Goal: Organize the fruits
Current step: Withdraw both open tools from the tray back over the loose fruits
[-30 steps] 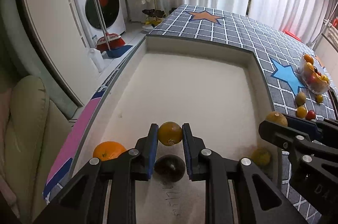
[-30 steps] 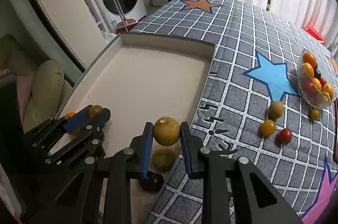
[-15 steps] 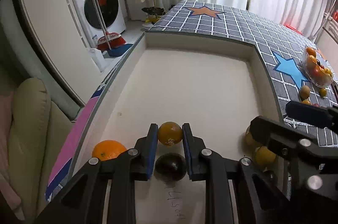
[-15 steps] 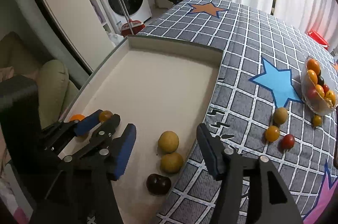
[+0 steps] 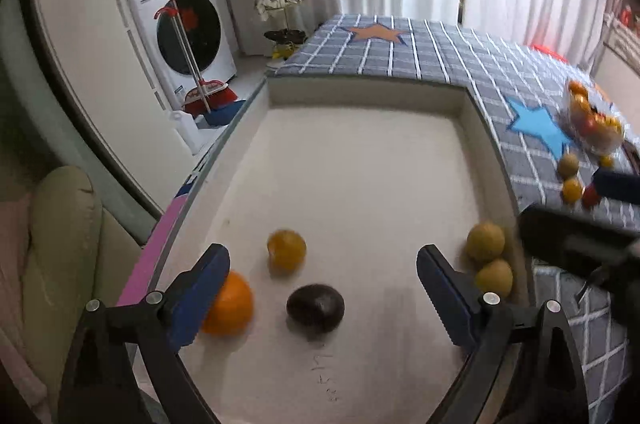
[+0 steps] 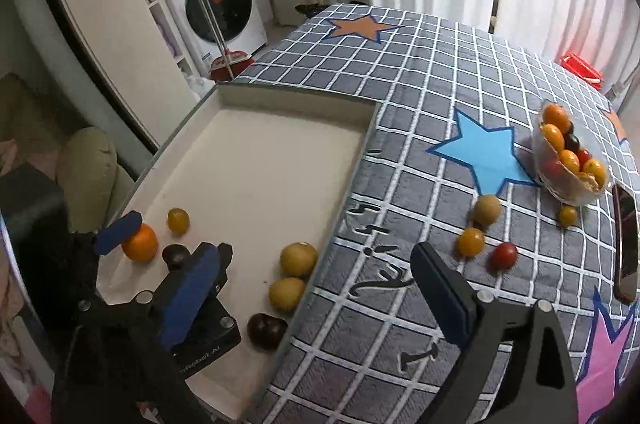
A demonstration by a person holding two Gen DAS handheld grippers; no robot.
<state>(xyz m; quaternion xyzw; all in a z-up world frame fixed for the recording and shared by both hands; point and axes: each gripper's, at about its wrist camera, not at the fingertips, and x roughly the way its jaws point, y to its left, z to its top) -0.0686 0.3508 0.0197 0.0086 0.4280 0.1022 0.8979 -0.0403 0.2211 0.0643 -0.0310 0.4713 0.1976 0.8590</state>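
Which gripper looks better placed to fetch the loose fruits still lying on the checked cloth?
Probably the right gripper. Its jaws are opening with nothing between them, and it hangs at the tray's cloth-side edge, near the loose fruits. The left gripper sits over the tray's far side.

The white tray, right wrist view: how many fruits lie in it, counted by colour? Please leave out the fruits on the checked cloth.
Large orange fruit: 1
Small amber fruit: 1
Dull yellow fruits: 2
Dark fruits: 2
Total in the tray: 6
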